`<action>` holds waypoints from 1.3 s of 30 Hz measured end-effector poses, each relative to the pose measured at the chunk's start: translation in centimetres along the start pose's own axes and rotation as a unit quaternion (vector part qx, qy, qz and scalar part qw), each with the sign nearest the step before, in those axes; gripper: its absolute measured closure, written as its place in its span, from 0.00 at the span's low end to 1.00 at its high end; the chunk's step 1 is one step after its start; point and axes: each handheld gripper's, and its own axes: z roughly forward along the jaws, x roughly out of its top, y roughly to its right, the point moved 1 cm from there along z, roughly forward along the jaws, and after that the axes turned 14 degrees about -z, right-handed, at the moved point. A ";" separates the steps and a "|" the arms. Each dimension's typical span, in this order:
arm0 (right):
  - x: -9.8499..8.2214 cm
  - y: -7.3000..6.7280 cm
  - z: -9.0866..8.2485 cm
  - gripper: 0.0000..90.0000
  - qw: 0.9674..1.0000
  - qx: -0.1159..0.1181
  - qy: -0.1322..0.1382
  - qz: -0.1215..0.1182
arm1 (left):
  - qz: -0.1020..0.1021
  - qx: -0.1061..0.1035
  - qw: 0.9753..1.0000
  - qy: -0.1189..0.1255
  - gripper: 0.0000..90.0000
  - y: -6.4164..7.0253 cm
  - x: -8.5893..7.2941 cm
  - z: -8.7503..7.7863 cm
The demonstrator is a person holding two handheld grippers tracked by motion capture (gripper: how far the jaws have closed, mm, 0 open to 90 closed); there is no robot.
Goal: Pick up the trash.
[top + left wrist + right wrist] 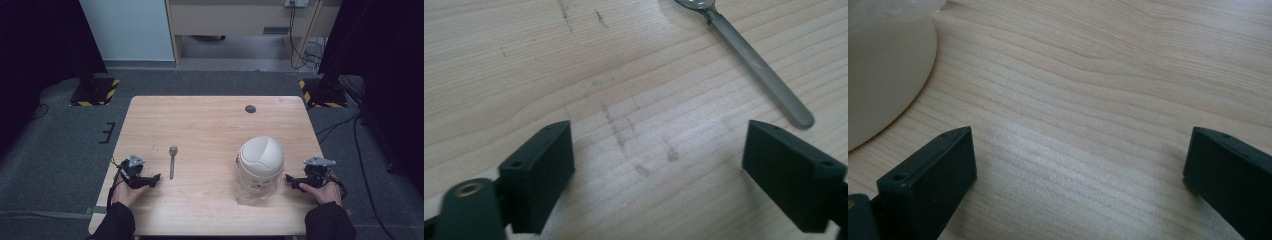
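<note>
Nearest the high camera: two dark sleeves entering from the bottom edge, each hand holding a black two-jaw gripper low over the light wooden table (210, 120).

Left gripper (150, 179): positioned near the table's front left corner, jaws pointing toward the table's middle. Jaws spread wide in the left gripper view, nothing between them, bare wood grain with faint dark scuff marks in the gap. Grey three-cornered plate on top (visible in the high view).

Slim grey metal spoon (172, 161): lying flat on the wood just beside the left gripper, toward the table's middle, bowl pointing to the far edge, handle toward the person. In the left gripper view, handle end (764, 70) ahead of one jaw, apart from it, not touched.

Right gripper (294, 181): near the front right of the table, jaws pointing toward the bin. Jaws likewise wide apart in the right gripper view, holding nothing, plain wood between them.

White rounded plastic bin with domed lid (259, 164): standing upright right of centre, just beside the right gripper's jaw tips; contact cannot be determined. Curved pale wall (883, 70) at the upper left of the right gripper view.

Small dark round hole (250, 109): near the table's far edge.
</note>
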 end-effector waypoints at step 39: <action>-0.2 -0.2 -0.2 0.01 1.000 0.000 0.000 -0.001 | 0.068 -0.167 0.958 0.224 0.15 7.6 5.4 -7.3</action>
